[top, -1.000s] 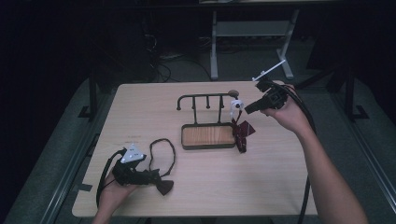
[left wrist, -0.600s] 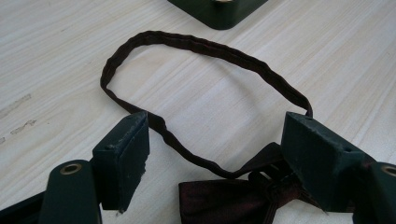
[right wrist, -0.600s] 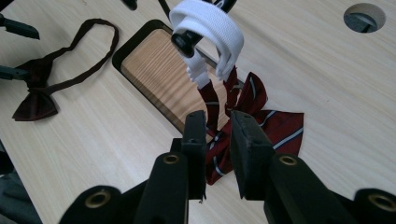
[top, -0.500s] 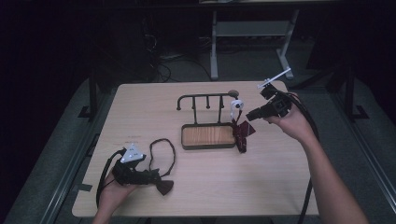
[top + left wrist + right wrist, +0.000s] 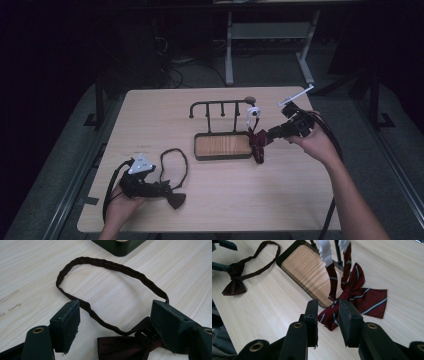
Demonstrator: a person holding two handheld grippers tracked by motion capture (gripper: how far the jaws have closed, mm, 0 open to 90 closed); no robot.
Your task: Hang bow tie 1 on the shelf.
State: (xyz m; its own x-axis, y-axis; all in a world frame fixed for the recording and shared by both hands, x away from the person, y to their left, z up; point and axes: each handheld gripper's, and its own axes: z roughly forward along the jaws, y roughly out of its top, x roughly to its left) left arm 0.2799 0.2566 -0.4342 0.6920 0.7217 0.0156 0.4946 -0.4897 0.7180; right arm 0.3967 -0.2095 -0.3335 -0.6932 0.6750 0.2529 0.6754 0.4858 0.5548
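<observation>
The striped tie [image 5: 359, 296] hangs from the rack [image 5: 220, 107], its top cut off. The right gripper [image 5: 328, 315], lower than before, has just been opening, seemingly free of it. The left gripper [image 5: 115, 322] stands open over the bow tie [image 5: 122, 347].

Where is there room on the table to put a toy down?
Free: the table's far left, behind the dark bow tie; the front middle, between that tie and the right arm. Crowded: around the rack, where the striped tie hangs beside the right gripper.
</observation>
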